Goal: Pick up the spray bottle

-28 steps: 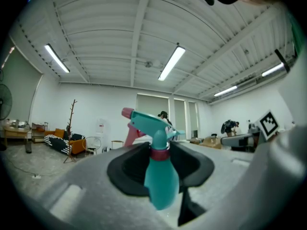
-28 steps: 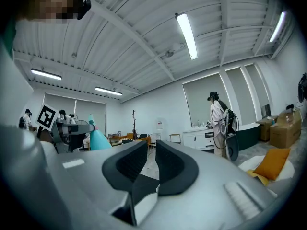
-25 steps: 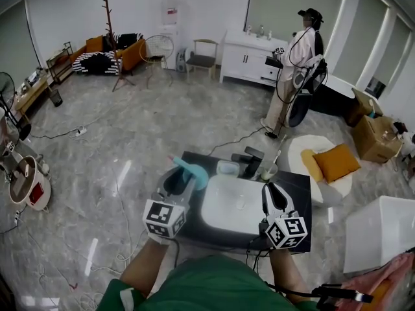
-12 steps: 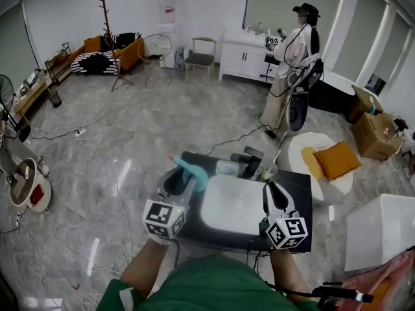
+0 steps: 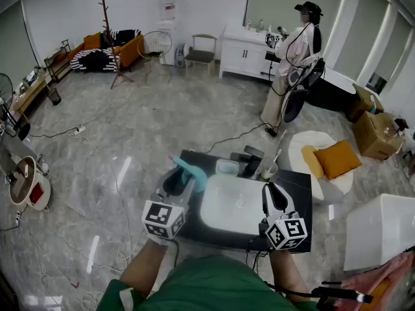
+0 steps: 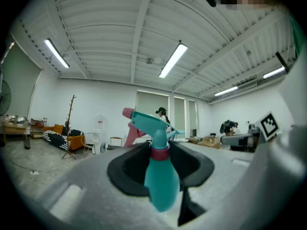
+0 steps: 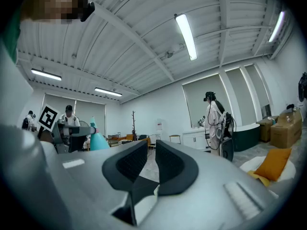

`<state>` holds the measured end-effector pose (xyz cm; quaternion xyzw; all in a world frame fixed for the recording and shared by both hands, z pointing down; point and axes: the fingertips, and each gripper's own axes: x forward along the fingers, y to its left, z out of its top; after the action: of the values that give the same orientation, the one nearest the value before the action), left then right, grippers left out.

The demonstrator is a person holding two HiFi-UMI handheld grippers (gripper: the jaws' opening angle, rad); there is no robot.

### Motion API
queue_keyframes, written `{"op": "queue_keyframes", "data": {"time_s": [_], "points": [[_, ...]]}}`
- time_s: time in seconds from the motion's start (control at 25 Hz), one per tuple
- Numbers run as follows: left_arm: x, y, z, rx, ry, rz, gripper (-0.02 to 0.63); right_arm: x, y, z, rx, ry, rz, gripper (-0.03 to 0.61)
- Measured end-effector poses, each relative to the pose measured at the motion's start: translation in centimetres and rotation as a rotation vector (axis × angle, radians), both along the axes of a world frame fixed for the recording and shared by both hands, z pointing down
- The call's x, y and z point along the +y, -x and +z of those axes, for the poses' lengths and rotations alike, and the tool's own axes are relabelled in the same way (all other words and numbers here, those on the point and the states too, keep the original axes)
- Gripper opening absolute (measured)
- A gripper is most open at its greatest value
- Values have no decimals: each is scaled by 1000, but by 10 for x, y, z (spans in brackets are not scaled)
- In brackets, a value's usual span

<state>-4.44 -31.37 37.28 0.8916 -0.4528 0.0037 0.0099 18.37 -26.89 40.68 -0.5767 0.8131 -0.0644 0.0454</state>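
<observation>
A teal spray bottle (image 5: 195, 174) with a pink trigger is clamped in my left gripper (image 5: 177, 180), held off the surface over the left end of the dark table (image 5: 299, 190). In the left gripper view the bottle (image 6: 161, 178) fills the space between the jaws, with its neck at the tips and its nozzle pointing left. My right gripper (image 5: 272, 194) hovers at the right edge of the white basin (image 5: 235, 204). Its jaws stand close together with nothing between them (image 7: 150, 160). The bottle's teal body (image 7: 98, 142) also shows at the left of the right gripper view.
At the table's far edge stand a clear box (image 5: 227, 168), a black device (image 5: 250, 157) and a cup with a brush (image 5: 267, 172). A white pouf with an orange cushion (image 5: 334, 162) sits right of the table. A person (image 5: 292, 60) stands by the white cabinet. Cables cross the floor.
Both grippers and the bottle stay where they were. The person in the background has shifted slightly by the cabinet.
</observation>
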Motion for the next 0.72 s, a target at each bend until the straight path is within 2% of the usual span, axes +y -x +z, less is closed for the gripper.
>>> {"op": "queue_keyframes", "data": {"time_s": [0.72], "points": [[-2,-1,5,5,6,-11,130,-4,-2,4,3,3,-10,54]]}}
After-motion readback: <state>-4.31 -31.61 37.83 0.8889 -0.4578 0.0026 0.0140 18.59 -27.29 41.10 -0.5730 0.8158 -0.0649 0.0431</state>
